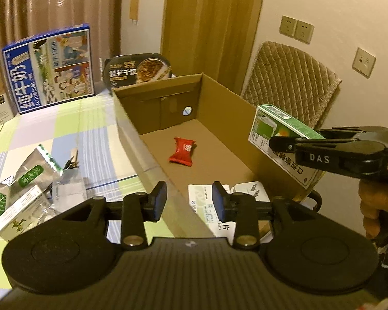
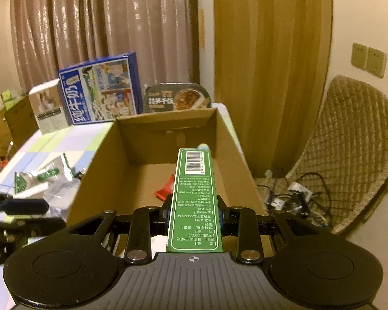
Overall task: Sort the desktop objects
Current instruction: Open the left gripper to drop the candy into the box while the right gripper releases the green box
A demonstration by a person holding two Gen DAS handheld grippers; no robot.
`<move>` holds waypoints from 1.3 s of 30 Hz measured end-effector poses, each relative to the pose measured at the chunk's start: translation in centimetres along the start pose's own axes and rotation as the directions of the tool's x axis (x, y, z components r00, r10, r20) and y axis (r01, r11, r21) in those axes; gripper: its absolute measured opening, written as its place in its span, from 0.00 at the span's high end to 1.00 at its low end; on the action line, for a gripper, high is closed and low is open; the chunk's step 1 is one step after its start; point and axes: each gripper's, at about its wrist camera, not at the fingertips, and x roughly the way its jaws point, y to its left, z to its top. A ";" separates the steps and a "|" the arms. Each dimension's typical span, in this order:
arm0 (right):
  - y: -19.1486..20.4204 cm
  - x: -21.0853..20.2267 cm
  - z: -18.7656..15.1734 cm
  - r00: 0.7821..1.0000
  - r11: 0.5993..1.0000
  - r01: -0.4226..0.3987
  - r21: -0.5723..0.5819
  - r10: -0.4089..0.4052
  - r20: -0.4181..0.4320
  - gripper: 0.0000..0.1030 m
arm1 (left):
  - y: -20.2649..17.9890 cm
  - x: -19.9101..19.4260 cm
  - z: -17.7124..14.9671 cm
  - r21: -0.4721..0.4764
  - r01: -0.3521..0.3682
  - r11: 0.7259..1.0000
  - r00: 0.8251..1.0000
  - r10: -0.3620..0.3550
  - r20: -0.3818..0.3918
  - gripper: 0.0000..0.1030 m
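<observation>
Green box (image 2: 194, 201) clamped in right claw (image 2: 194, 213), pads pressing on both long sides, barcode end pointing away from the camera. It hangs over the near right part of the open cardboard box (image 2: 98, 165), above the rim, not touching the floor of it. From the left wrist view the same green box (image 1: 271, 131) shows tilted beside the cardboard box's right wall (image 1: 235, 106), with the right claw (image 1: 279, 143) gripping it near its lower half; part of a hand (image 1: 372, 206) shows behind.

Left claw (image 1: 189, 201) released, nothing between the blue pads (image 1: 161, 201), positioned over the near left corner of the cardboard box. Just under it, inside the box, lies a white leaflet-like packet (image 1: 209, 206) with printed text.

Red candy wrapper (image 1: 182, 152) lies flat on the cardboard box floor, about mid-box, apart from everything else.

On the checked tabletop (image 1: 90, 134), left of the cardboard box: crumpled silver-green foil bags (image 1: 31, 170) and a small white-green carton (image 1: 18, 217). At the far edge stand a blue milk carton (image 1: 49, 69) and a black instant-meal tray (image 1: 137, 71), leaning upright. A quilted chair (image 1: 289, 82) stands to the right of the tabletop.
</observation>
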 end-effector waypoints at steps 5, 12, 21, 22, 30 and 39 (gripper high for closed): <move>0.8 1.1 0.5 0.998 1.000 -0.014 -0.019 0.016 0.058 0.73 | 0.9 -0.7 -0.3 -0.022 -0.010 1.000 1.000 0.010 0.008 0.65; 0.4 0.1 -0.4 0.998 1.000 -0.004 0.004 0.004 0.056 0.69 | 2.5 -1.8 -1.1 -0.056 -0.041 0.998 0.999 0.042 0.015 0.60; 1.5 -4.0 -3.5 0.998 0.998 -0.016 0.059 0.013 0.059 0.43 | 4.6 -3.7 -3.8 -0.114 -0.078 0.990 0.997 0.078 -0.006 0.47; 1.9 -4.4 -3.7 0.998 0.998 -0.021 0.063 0.017 0.061 0.41 | 4.8 -4.0 -4.0 -0.120 -0.081 0.989 0.997 0.081 -0.007 0.46; 5.1 -7.6 -5.3 0.995 0.996 -0.060 0.072 0.054 0.088 0.16 | 6.2 -7.0 -6.3 -0.143 -0.120 0.982 0.993 0.120 -0.010 0.28; 8.4 -9.7 -6.2 0.990 0.993 -0.109 0.039 0.105 0.094 0.02 | 8.6 -10.8 -8.8 -0.187 -0.182 0.965 0.983 0.184 -0.005 0.12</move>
